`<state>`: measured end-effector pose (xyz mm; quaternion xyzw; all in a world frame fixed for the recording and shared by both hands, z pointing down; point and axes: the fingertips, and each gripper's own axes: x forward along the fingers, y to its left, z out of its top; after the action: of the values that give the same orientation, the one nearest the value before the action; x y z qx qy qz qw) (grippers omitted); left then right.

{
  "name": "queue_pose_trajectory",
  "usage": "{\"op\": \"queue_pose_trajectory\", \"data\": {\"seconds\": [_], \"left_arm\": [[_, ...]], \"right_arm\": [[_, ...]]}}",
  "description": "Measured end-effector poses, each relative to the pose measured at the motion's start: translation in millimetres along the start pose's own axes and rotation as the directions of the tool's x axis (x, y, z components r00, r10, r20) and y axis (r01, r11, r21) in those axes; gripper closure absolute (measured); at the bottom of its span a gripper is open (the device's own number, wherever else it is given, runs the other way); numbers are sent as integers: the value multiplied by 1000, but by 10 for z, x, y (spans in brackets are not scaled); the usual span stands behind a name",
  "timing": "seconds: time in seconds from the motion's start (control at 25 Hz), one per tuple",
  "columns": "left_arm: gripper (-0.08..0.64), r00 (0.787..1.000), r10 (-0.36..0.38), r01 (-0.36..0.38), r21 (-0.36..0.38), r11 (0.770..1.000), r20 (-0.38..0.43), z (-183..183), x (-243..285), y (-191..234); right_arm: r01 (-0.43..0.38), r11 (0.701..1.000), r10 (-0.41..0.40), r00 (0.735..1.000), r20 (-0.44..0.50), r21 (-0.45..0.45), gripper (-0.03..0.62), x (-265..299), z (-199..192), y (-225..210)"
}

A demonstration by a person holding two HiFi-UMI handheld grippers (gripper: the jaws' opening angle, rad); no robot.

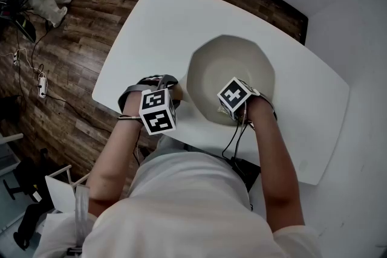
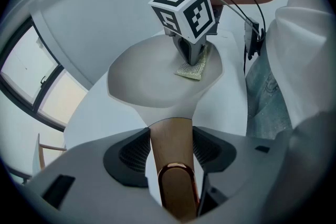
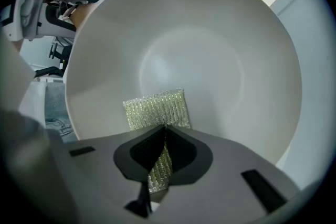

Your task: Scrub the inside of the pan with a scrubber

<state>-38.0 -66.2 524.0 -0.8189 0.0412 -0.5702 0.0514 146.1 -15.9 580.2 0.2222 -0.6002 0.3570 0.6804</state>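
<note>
Spreading under both tools, the white table (image 1: 151, 27) carries the pale pan (image 1: 233, 66), whose bowl lies straight ahead of the left gripper (image 2: 169, 165) and fills the space before the right gripper (image 3: 164, 153). The left jaws are clamped on the pan's brown handle (image 2: 170, 136). The right jaws pinch the glittery scrubber (image 3: 157, 107), its free end flat on the pan's inner wall just past the jaw tips. From the head view, the marker cubes cover both sets of jaws, the handle and the scrubber; wood floor (image 1: 72, 57) shows beyond the left gripper's side
</note>
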Motion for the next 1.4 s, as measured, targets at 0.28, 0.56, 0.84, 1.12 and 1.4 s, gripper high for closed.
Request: {"op": "queue_pose_trajectory", "data": {"seconds": [0.28, 0.56, 0.84, 1.12, 1.4], "left_arm": [[311, 1000, 5, -5, 5, 1000, -4, 16, 6, -14], [311, 1000, 6, -6, 13, 1000, -13, 3, -11, -7], [311, 1000, 3, -2, 13, 1000, -21, -3, -2, -31], [311, 1000, 5, -5, 12, 1000, -29, 9, 12, -42], [311, 999, 5, -5, 16, 1000, -34, 18, -6, -12]], "right_arm": [[-84, 996, 83, 996, 27, 41, 565, -29, -7, 210], [-212, 976, 207, 974, 91, 44, 565, -83, 111, 441], [-313, 949, 300, 936, 182, 45, 565, -116, 264, 599], [-443, 896, 413, 857, 308, 34, 565, -139, 453, 682], [-532, 846, 478, 771, 420, 14, 565, -237, 669, 729]]}}
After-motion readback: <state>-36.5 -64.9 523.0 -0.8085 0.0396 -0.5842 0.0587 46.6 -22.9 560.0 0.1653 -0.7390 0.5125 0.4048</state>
